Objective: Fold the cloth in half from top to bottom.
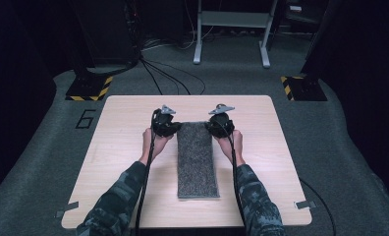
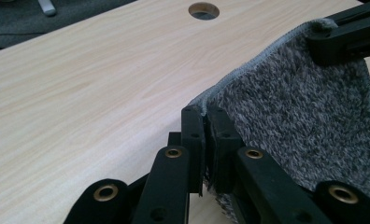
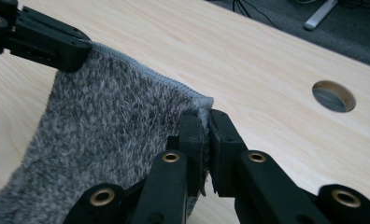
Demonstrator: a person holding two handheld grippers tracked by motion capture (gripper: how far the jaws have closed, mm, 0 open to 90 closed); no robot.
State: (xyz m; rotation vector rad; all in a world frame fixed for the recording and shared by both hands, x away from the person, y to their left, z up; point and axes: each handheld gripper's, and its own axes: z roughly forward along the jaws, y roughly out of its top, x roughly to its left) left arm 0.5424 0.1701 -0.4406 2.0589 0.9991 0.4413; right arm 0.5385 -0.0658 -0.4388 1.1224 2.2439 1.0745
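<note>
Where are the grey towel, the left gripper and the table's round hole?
grey towel (image 1: 197, 160): high view, middle of the cloth.
left gripper (image 2: 205, 122): left gripper view, jaw tips clamping the towel's corner.
round hole (image 3: 333, 96): right gripper view, hole's centre.

One grey cloth (image 1: 197, 160), two tools, one table (image 1: 119, 147) with one hole (image 2: 203, 10).

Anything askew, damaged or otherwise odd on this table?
Nothing stands out. The grey cloth lies straight down the middle of the table, with its far corners pinched evenly by the left gripper and the right gripper. Its stitched edge looks intact, and nothing is spilled.
</note>
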